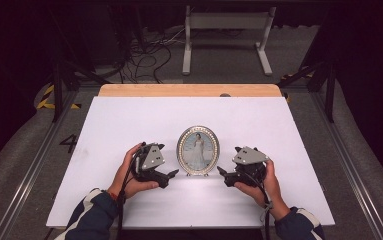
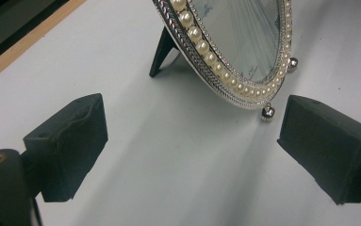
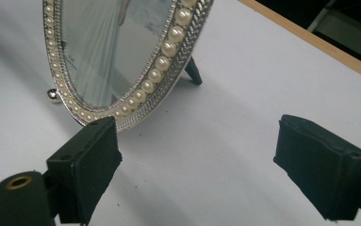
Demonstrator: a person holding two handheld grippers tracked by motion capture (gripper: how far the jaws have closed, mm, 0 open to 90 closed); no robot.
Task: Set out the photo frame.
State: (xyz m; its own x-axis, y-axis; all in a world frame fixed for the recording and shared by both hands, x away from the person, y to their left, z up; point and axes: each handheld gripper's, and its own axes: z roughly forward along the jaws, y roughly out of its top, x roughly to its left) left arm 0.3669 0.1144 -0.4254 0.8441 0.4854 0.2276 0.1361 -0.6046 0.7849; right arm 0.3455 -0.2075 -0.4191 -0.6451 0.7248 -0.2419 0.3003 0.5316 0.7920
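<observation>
While upright on the table (image 1: 129, 120), oval frame (image 1: 198, 150) between two wide-open, empty grippers, left (image 1: 168, 176) and right (image 1: 225, 175).

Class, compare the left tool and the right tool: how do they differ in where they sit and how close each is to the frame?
The left tool sits left of the frame; the right tool sits to its right. In the gripper views, the frame's rim reaches the right tool's jaw, while a gap separates it from the left tool's jaws. Both are open, hand-held, pointing inward at the frame.
</observation>
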